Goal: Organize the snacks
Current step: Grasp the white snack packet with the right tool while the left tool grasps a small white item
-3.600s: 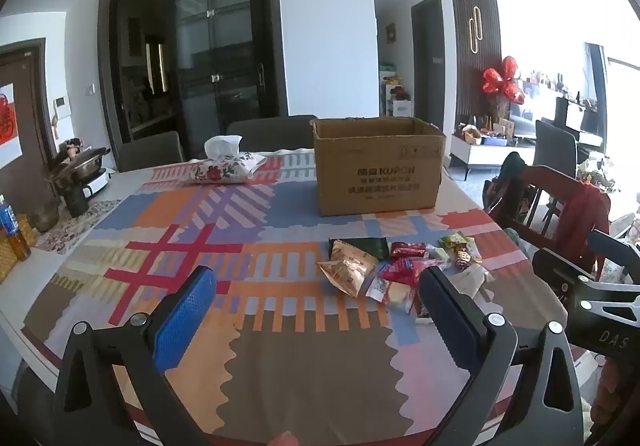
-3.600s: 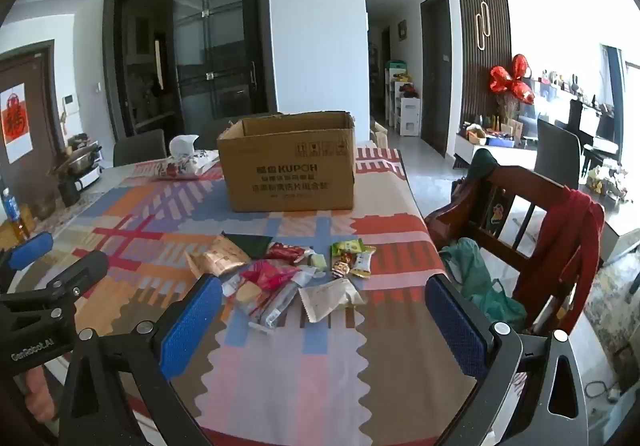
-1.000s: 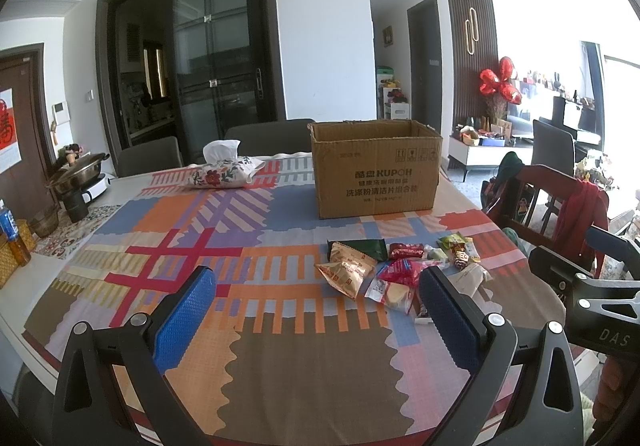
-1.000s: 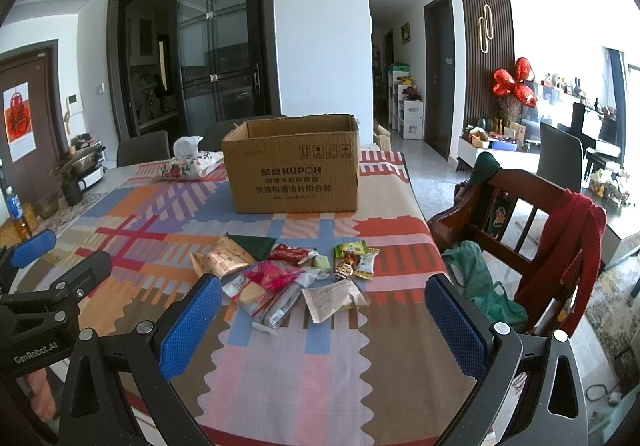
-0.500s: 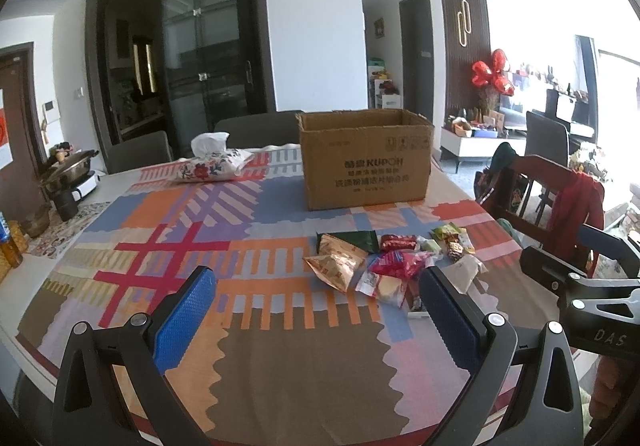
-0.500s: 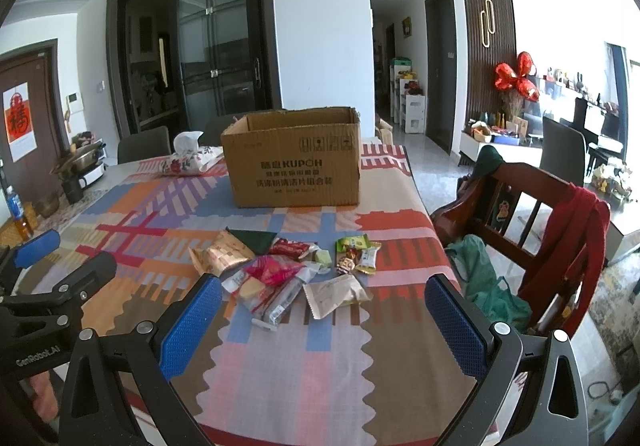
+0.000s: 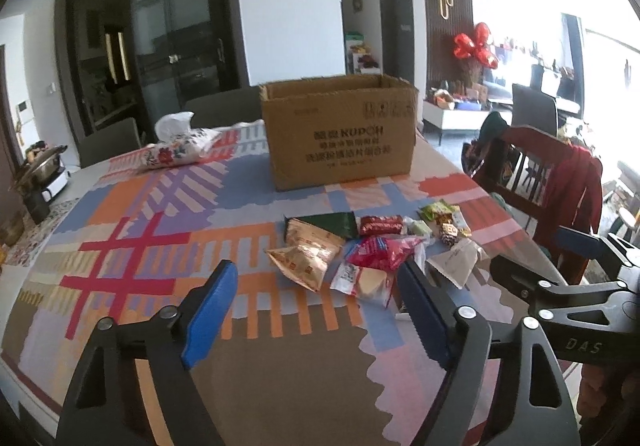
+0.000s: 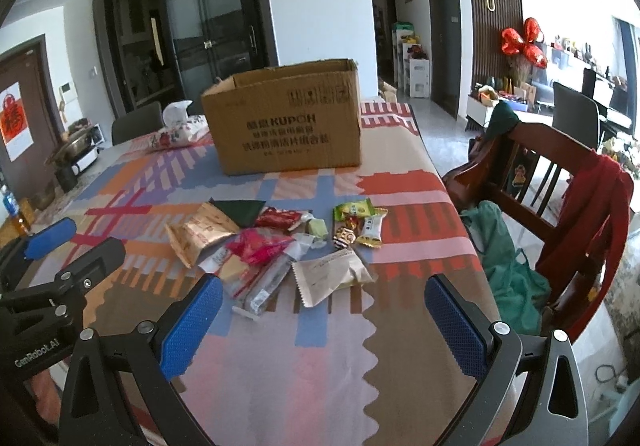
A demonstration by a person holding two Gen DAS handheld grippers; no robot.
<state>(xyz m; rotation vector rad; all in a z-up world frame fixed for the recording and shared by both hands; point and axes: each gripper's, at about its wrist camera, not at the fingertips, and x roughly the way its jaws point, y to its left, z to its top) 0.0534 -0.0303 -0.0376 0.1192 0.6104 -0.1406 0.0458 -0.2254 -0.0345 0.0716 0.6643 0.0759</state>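
Observation:
A pile of snack packets (image 7: 372, 250) (image 8: 280, 242) lies on the patterned tablecloth (image 7: 160, 230) (image 8: 320, 342). It holds a gold bag (image 7: 306, 254) (image 8: 200, 232), a red packet (image 7: 380, 252), a beige packet (image 8: 332, 280) and small green ones (image 8: 354, 209). An open cardboard box (image 7: 340, 133) (image 8: 284, 121) stands behind the pile. My left gripper (image 7: 320, 314) is open and empty, just short of the pile. My right gripper (image 8: 324, 322) is open and empty, in front of the pile.
A floral tissue pack (image 7: 180, 147) (image 8: 176, 131) lies left of the box. A wooden chair with a red garment (image 7: 560, 181) (image 8: 580, 213) stands at the table's right edge. A pot (image 7: 40, 165) sits at far left.
Both grippers have moved forward towards the snack pile, which now looks larger and closer. Both stay open and empty.

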